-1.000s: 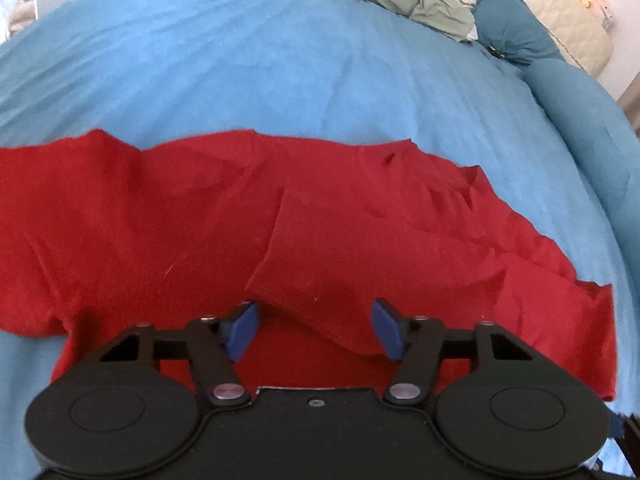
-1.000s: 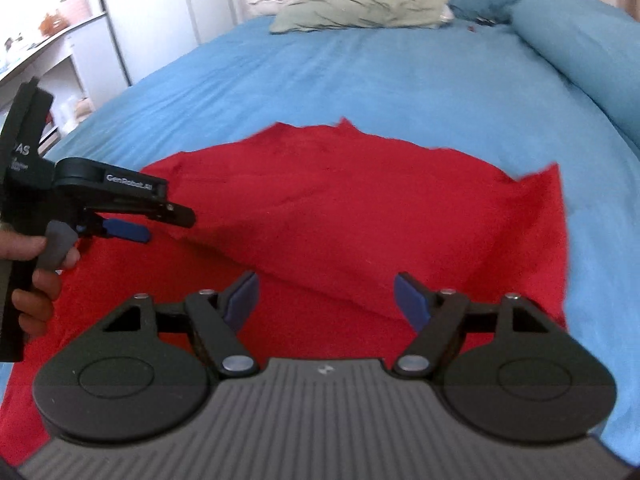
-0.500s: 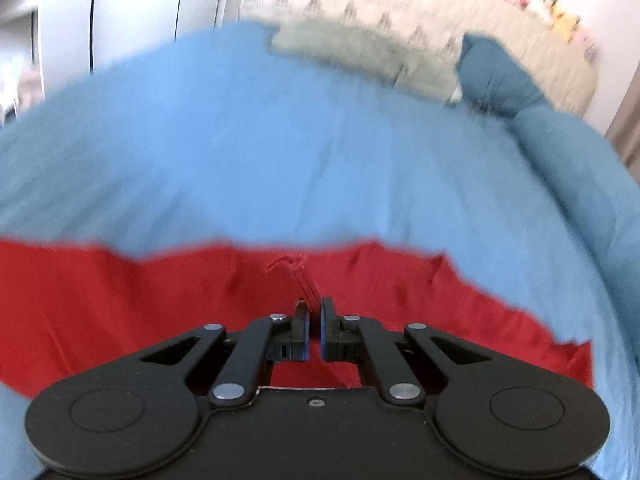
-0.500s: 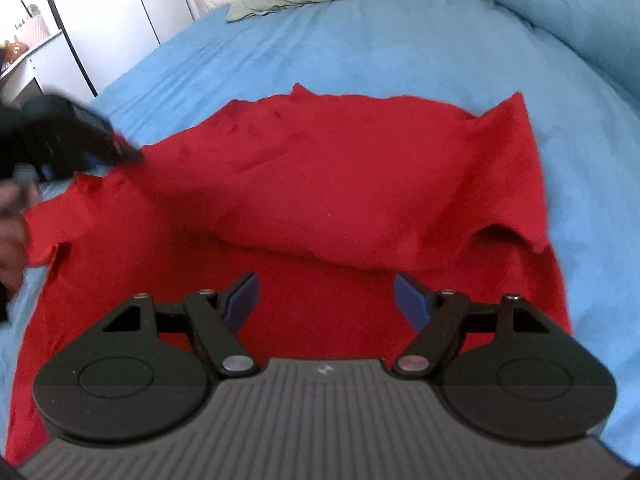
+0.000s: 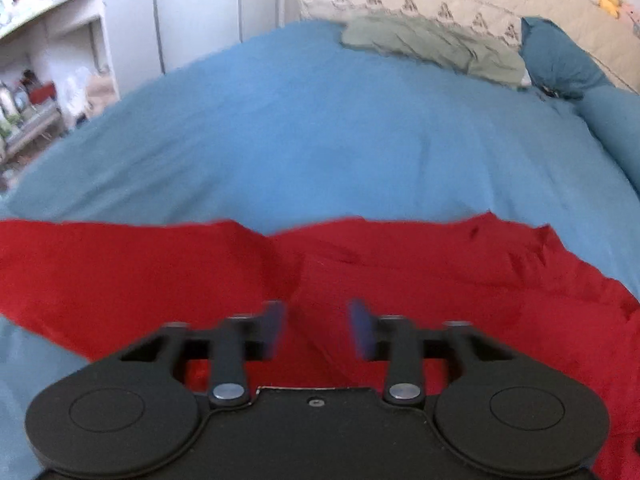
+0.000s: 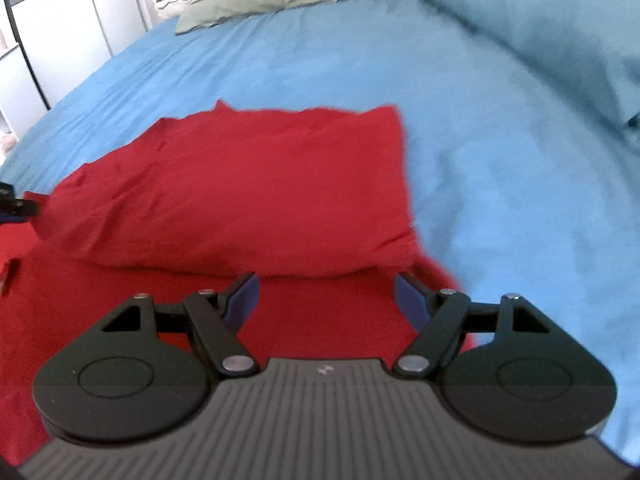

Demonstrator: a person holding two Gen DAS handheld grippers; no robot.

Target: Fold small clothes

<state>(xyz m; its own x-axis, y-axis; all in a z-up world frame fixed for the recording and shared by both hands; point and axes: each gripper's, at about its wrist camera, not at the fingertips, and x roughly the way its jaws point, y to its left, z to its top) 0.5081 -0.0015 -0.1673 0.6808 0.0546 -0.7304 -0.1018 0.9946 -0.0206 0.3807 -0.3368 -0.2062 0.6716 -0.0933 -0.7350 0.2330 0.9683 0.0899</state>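
Note:
A small red garment (image 5: 420, 264) lies spread on the blue bed sheet (image 5: 320, 140), with one layer folded over another. My left gripper (image 5: 318, 330) is open just above the red cloth, holding nothing; its blue pads are blurred. In the right wrist view the same garment (image 6: 248, 192) shows a folded-over upper layer with a straight right edge. My right gripper (image 6: 325, 300) is open and empty, low over the lower layer, in front of the fold's near edge. The tip of the left gripper (image 6: 14, 208) shows at the far left edge of that view.
A grey-green cloth (image 5: 432, 46) and patterned pillows (image 5: 440, 4) lie at the head of the bed. A rolled blue duvet (image 6: 540, 28) runs along the right side. White cabinets (image 5: 200, 12) and cluttered shelves (image 5: 36, 96) stand to the left.
My left gripper shut on the red cloth half a second ago and has now opened and let go. The folded layer now lies flatter. My right gripper stayed open.

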